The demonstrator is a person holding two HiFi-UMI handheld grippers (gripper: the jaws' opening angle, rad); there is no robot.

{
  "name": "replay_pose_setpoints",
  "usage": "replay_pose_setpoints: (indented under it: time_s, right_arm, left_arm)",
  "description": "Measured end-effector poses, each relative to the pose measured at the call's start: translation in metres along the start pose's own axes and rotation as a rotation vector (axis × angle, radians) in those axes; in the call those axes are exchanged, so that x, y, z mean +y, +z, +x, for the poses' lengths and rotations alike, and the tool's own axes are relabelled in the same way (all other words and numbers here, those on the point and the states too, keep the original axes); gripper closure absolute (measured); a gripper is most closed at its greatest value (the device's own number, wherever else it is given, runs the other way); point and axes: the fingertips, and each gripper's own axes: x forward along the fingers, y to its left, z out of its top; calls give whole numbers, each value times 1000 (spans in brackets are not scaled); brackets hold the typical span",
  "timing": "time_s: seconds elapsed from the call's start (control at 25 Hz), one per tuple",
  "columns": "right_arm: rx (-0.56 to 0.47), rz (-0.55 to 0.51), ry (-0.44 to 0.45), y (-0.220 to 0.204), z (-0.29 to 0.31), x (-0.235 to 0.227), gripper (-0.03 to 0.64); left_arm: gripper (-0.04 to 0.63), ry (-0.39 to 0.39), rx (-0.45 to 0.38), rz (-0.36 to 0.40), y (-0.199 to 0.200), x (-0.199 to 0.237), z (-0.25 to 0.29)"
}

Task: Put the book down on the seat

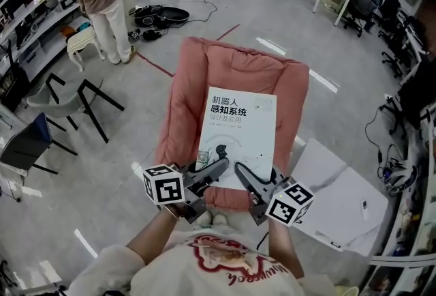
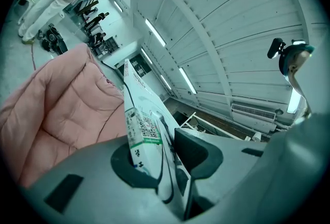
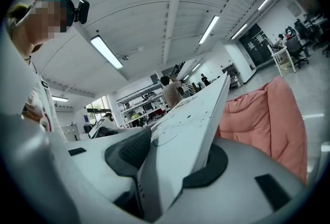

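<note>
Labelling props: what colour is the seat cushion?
The seat cushion is salmon pink; head view shows it best.

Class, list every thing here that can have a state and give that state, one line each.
book: closed, front cover up, held over the seat.
left gripper: shut on the book's near edge.
right gripper: shut on the book's near edge.
seat: on the floor, under the book.
</note>
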Motion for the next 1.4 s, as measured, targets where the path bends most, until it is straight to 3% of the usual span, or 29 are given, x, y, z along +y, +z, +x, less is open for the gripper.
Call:
replay_pose_setpoints:
  time_s: [0.24, 0.4, 0.72, 1.24, 1.4]
  right_arm:
    - [9, 8, 27, -8, -1, -15, 433]
    - [16, 11, 34, -27, 11, -40, 433]
    - [58, 81, 27, -38, 22, -58, 433]
    - [115, 168, 27, -28, 22, -55, 433]
    - [177, 192, -14, -24, 17, -51, 433]
  left_arm:
    - [503, 23, -11, -1, -9, 11, 9]
    - [503, 33, -18, -3, -17, 43, 16]
    - [503, 82, 13, -65, -21, 65, 22]
    - [503, 141, 33, -124, -14, 56, 23]
    - [503, 126, 36, -189, -15, 49, 24]
